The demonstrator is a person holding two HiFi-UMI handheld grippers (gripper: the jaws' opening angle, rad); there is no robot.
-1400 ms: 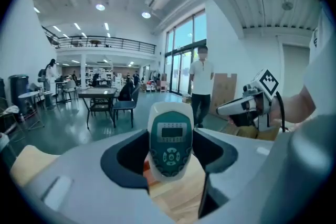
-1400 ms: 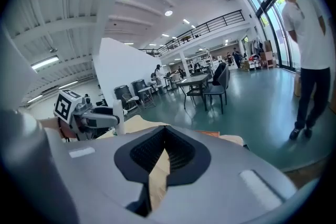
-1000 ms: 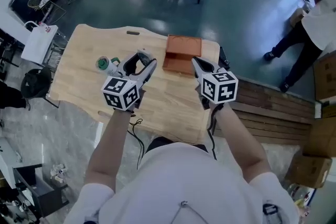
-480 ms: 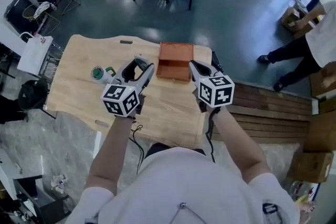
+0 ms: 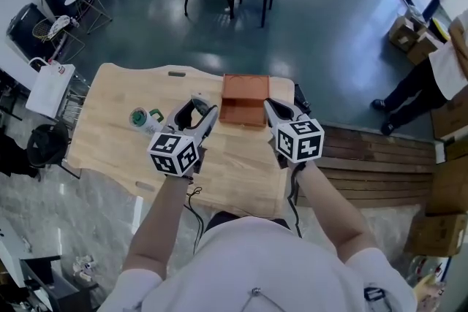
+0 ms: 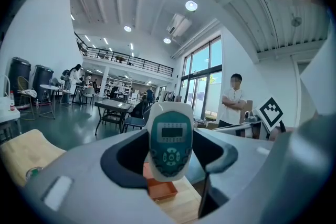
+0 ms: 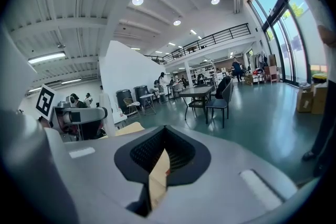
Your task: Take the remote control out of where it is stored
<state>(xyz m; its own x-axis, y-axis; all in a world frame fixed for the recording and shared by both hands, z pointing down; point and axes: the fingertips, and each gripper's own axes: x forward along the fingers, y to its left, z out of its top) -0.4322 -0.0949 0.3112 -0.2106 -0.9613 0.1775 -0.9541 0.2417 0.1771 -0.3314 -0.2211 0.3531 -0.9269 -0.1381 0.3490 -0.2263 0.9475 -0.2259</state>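
The remote control (image 6: pixel 170 139) is out of the open orange box (image 5: pixel 245 100) and stands upright between the jaws of the left gripper (image 6: pixel 170 161), which are clamped on its lower half with the screen and buttons facing the camera. It is held above the table (image 5: pixel 110 129), just left of the box and on its near side. From here the job looks nearly done. What seems to matter now is an even squeeze, so that the smooth, rounded casing does not slide or tip, and a level carry towards bare wood on the near side. That path stays away from the box wall and from the roll of tape (image 5: pixel 139 117) further left. Lowering the remote until it rests flat before easing the grip should stop it dropping. The right gripper (image 7: pixel 163 157) hangs just right of the box with its jaws drawn almost together on nothing, only a sliver of table showing through the gap, so it is free to steady the box if needed. Counted: one remote control, one box, one roll of tape, one table, two grippers.
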